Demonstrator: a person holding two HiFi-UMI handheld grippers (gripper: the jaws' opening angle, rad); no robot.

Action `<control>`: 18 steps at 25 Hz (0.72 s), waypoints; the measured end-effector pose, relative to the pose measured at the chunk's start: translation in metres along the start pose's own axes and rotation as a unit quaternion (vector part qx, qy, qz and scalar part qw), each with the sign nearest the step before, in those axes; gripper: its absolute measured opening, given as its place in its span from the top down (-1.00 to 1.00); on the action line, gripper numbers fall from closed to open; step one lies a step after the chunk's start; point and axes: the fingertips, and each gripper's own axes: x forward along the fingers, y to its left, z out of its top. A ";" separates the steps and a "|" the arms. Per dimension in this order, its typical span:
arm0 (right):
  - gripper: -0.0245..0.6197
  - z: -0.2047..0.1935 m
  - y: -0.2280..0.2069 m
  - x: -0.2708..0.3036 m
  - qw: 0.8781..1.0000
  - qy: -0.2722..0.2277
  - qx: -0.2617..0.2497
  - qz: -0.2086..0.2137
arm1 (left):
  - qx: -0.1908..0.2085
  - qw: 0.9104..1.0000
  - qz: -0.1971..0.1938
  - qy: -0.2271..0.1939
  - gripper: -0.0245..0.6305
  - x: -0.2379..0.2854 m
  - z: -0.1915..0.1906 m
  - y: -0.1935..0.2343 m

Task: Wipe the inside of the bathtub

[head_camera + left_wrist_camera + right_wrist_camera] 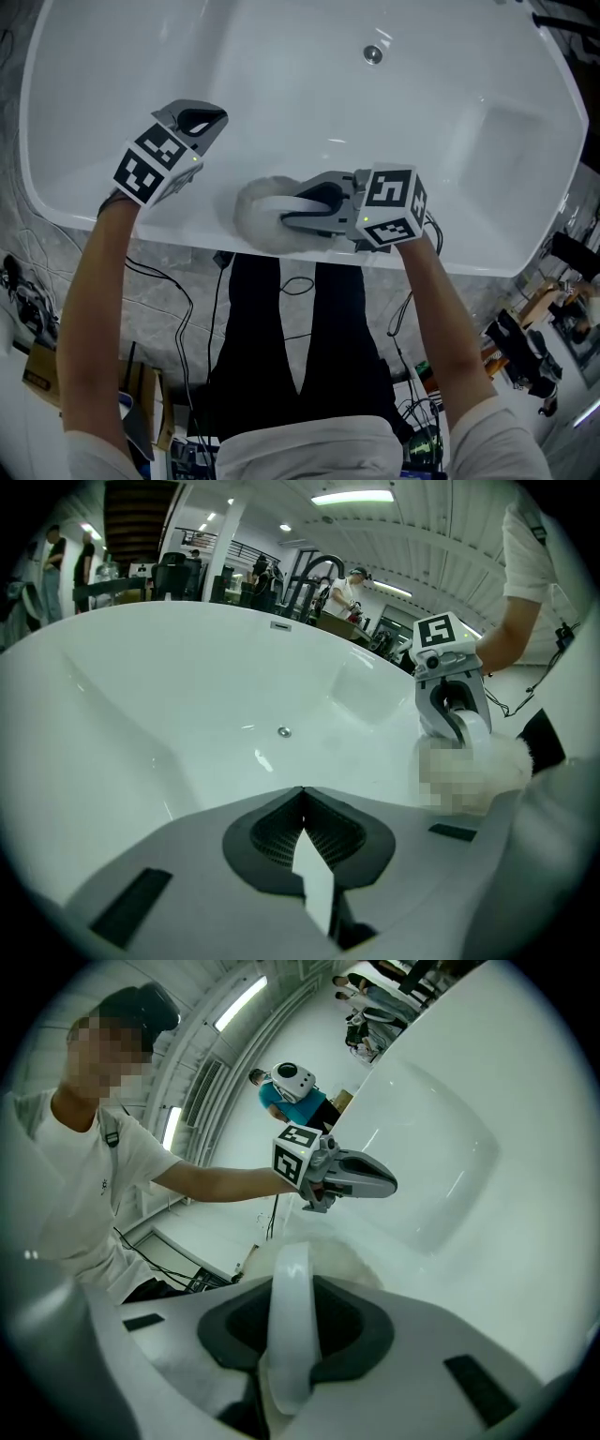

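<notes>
Two grippers: left gripper (202, 120), right gripper (292, 208). One bathtub (441, 150), one drain (373, 54), one duster (253, 217).

Grips a curved white plastic handle (290, 1279) upright between the black-padded jaws of the grey right gripper (292, 1344). Just beyond the handle, a fluffy cream wiping pad (349, 1262), with the glossy white bathtub (487, 1147) sloping away to the handle's right. Above the handle, a grey left gripper (380, 1183) with a black-and-white marker cube (295, 1164), held out on a bare arm (206, 1182) from a white T-shirt (66, 1185) far left of the handle.
</notes>
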 end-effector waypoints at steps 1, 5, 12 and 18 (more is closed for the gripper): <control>0.64 0.005 0.000 0.007 1.000 0.000 -0.002 0.002 | -0.001 1.000 0.001 0.001 0.90 -0.004 -0.004 0.003; 0.64 0.025 -0.005 0.031 1.000 0.003 -0.011 0.001 | 0.003 1.000 0.006 0.006 0.90 -0.012 -0.013 0.014; 0.64 0.045 -0.031 0.071 1.000 0.011 -0.005 -0.004 | 0.014 0.999 0.009 0.031 0.90 0.000 -0.026 0.026; 0.64 0.032 -0.067 0.069 1.000 0.015 -0.005 -0.010 | 0.029 0.998 -0.007 0.059 0.90 0.027 -0.031 0.025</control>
